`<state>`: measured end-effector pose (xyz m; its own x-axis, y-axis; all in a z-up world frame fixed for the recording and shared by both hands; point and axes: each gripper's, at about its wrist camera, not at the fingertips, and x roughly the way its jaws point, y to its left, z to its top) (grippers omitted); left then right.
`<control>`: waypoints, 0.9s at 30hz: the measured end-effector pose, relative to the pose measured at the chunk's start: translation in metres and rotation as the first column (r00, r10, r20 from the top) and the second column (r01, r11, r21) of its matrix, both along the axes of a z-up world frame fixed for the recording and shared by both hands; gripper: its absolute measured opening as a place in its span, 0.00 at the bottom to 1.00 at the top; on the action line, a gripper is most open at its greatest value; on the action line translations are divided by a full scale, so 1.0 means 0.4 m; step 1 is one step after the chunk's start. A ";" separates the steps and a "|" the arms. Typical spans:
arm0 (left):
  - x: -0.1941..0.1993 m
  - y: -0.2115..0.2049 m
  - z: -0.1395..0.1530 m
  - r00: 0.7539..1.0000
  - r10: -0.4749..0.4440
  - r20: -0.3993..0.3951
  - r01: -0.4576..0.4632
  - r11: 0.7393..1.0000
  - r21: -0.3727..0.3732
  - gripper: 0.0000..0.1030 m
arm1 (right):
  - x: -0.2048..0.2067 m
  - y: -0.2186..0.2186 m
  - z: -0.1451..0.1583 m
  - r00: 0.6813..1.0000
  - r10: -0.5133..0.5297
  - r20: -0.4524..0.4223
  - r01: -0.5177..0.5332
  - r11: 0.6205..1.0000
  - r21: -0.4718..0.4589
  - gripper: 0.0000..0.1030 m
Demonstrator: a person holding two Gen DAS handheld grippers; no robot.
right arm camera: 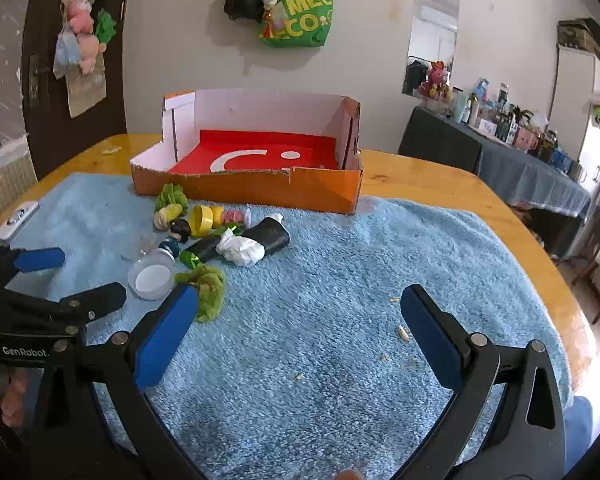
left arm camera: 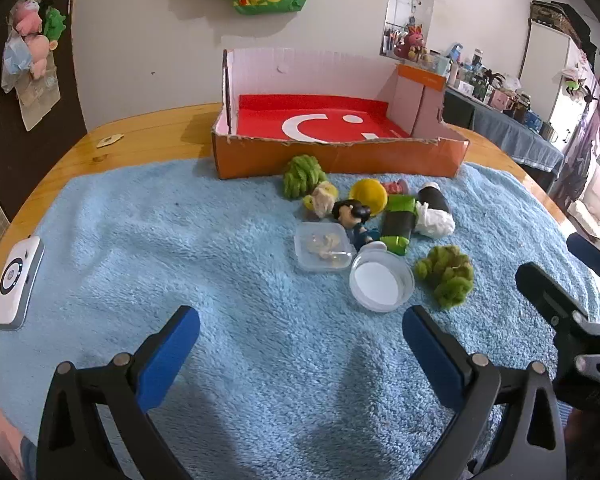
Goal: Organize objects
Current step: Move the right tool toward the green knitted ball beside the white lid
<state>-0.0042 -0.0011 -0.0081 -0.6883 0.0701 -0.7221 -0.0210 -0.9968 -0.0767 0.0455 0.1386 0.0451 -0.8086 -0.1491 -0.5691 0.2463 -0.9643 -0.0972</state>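
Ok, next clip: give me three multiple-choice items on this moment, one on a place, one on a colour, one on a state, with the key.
1. Where is the pile of toys?
A. inside the box
B. on the towel in front of the box
C. on the bare table behind the box

2. What colour is the inside floor of the box?
A. red
B. green
C. black

3. How are the two grippers?
A. both shut on toys
B. left shut, right open
C. both open and holding nothing

Key: 1 B, the toys lie on the towel just before the front wall of the box. 2 A, the floor is red with white marks. 3 C, the left gripper and right gripper have their jaws spread with only towel between them.
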 end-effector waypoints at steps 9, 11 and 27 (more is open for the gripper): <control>0.002 0.008 0.001 1.000 -0.024 -0.001 0.024 1.000 0.013 0.98 | -0.007 0.001 -0.011 0.999 0.011 0.045 -0.010 1.000 -0.015 1.00; 0.002 0.009 0.002 1.000 -0.030 0.000 0.030 0.999 0.018 0.97 | -0.008 -0.001 -0.012 0.999 0.014 0.049 -0.013 1.000 -0.014 1.00; 0.000 0.016 -0.002 0.999 -0.053 0.003 0.053 0.998 0.039 0.81 | -0.013 -0.014 -0.023 0.996 0.041 0.084 -0.039 0.999 -0.024 0.84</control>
